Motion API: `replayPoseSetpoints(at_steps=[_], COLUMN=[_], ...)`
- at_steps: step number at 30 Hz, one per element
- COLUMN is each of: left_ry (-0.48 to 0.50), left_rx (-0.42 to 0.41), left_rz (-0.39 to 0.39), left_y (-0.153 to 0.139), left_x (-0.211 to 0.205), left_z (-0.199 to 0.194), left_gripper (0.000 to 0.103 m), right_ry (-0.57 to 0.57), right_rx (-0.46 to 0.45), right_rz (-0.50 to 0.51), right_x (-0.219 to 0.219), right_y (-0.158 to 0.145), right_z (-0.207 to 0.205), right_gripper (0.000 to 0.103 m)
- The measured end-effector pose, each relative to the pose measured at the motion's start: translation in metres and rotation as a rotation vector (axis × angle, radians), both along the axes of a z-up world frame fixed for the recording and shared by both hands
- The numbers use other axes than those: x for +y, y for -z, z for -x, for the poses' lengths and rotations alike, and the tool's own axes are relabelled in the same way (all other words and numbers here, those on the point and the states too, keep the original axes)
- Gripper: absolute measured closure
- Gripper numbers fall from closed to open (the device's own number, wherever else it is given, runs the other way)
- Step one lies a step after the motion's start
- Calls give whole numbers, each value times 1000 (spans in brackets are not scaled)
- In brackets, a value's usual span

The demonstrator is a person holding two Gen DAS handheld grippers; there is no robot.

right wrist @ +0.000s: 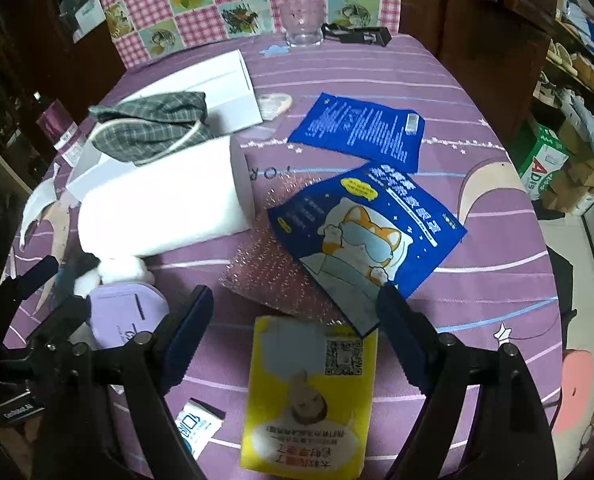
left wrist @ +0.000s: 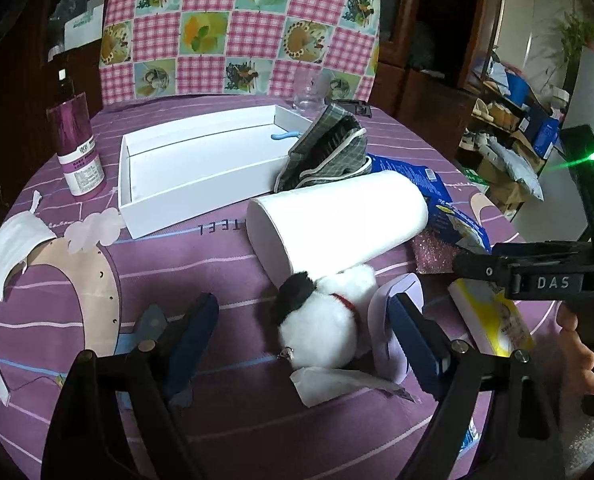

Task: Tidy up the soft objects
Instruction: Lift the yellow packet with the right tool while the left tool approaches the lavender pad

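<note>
On the purple tablecloth:
Plush toy: lying between the gaping left gripper fingers, untouched, long axis running near-left to far-right.
Tissue pack: lying lengthwise near-to-far under the right gripper, jaws standing apart.
White box: sitting far left, holding a small blue item; checked pouch leaning on its right wall.

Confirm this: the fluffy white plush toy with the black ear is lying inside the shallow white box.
Wrong. The fluffy white plush toy lies on the purple tablecloth, outside the shallow white box, as the left wrist view shows.
</note>
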State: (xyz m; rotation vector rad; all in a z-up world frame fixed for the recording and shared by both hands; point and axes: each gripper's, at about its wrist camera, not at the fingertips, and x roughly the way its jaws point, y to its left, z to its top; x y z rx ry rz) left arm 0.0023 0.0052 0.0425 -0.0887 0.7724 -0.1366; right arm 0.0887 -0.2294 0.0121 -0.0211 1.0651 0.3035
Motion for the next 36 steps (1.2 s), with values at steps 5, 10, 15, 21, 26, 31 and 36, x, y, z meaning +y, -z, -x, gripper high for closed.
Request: replayPoseSetpoints(at_steps=[5, 10, 15, 21, 26, 31, 36], left_ry=[-11, -16, -16, -16, -12, -4, -1], left_rx=[17, 30, 31, 29, 22, 16, 15], left_rz=[-5, -4, -2, -1, 1, 11, 18], left_y=[2, 4, 4, 5, 2, 0, -1], left_x=[1, 1, 2, 2, 2, 1, 1], left_z=[-1, -2, -2, -2, -1, 2, 3], left_gripper=[15, 15, 15, 15, 15, 15, 15], right_ry=[4, -14, -12, -7, -13, -17, -15], right_rx=[59, 118, 103, 87, 81, 65, 51], right_rz=[32, 14, 31, 41, 44, 35, 16], right_x=[1, 1, 3, 2, 0, -6, -11], right_y=[12, 21, 20, 17, 11, 2, -3], right_z=[-4, -6, -3, -5, -1, 6, 9], right_gripper=[19, 19, 19, 19, 19, 19, 23])
